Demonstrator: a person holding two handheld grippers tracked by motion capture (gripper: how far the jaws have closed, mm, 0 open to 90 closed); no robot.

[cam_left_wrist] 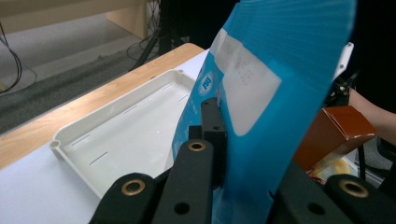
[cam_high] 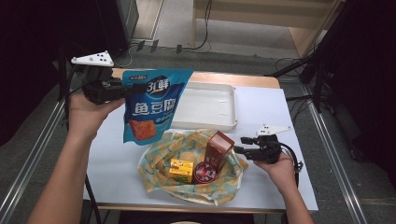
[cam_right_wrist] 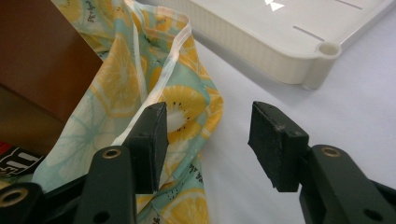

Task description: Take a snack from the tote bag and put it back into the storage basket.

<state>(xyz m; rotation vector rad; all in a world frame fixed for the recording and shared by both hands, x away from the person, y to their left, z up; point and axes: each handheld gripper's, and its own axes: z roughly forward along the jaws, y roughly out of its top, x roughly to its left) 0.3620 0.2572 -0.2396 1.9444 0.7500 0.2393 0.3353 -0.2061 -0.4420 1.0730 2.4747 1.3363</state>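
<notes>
Hanging from left gripper (cam_high: 122, 88), fingers clamped: blue snack bag (cam_high: 152, 105). Right gripper (cam_high: 239, 145), fingers apart, beside fruit-print cloth (cam_right_wrist: 140, 84).

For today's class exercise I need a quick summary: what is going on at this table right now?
A person works with two handheld grippers. The left gripper is shut on a blue snack bag, holding it in the air beside the white tray. The right gripper is open next to the fruit-print cloth bag, which holds a brown carton, a yellow box and a round tin.
</notes>
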